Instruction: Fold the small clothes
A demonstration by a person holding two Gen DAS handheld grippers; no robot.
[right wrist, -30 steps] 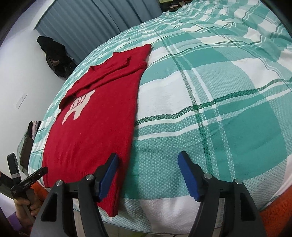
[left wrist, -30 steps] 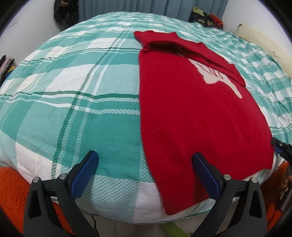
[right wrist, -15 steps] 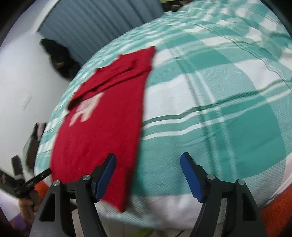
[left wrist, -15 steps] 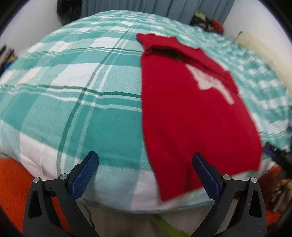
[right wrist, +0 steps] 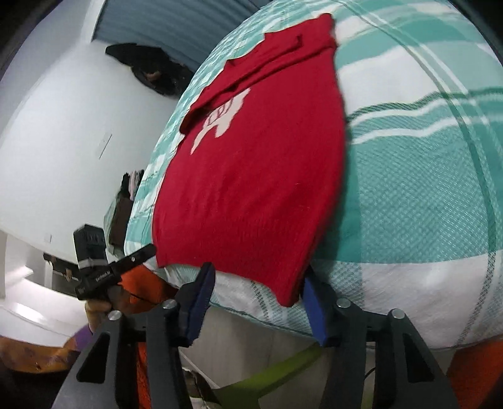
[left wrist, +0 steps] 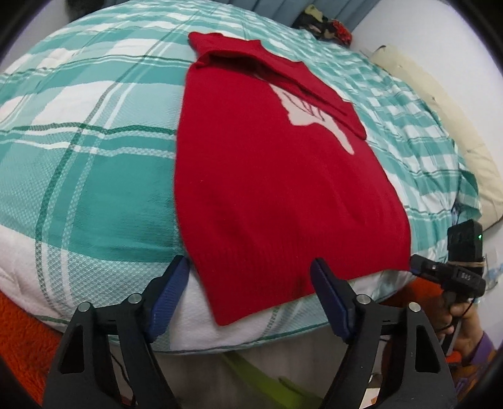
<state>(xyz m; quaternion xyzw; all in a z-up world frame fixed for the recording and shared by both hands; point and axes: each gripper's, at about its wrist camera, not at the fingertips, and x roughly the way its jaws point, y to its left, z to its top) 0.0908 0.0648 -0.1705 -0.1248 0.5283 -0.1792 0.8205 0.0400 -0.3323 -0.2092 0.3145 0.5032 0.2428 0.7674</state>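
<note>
Both grippers' closing jaws astride red sweater [left wrist: 270, 195] hem corners, bed [left wrist: 94, 176] edge.

Sweater [left wrist: 267, 176]: red, pale pink motif on chest
Bedspread [left wrist: 94, 151]: teal and white plaid, thin dark green lines
Gripper pads [left wrist: 168, 295]: blue, on black arms
Rug [left wrist: 22, 333]: orange
Curtain [right wrist: 176, 28]: grey-blue
Pillow [left wrist: 440, 113]: cream

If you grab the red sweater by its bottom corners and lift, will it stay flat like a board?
Probably not. The red sweater looks knitted and soft, and its hem already droops over the bed edge, so it should sag. Its folded-in sleeve might slip loose.
</note>
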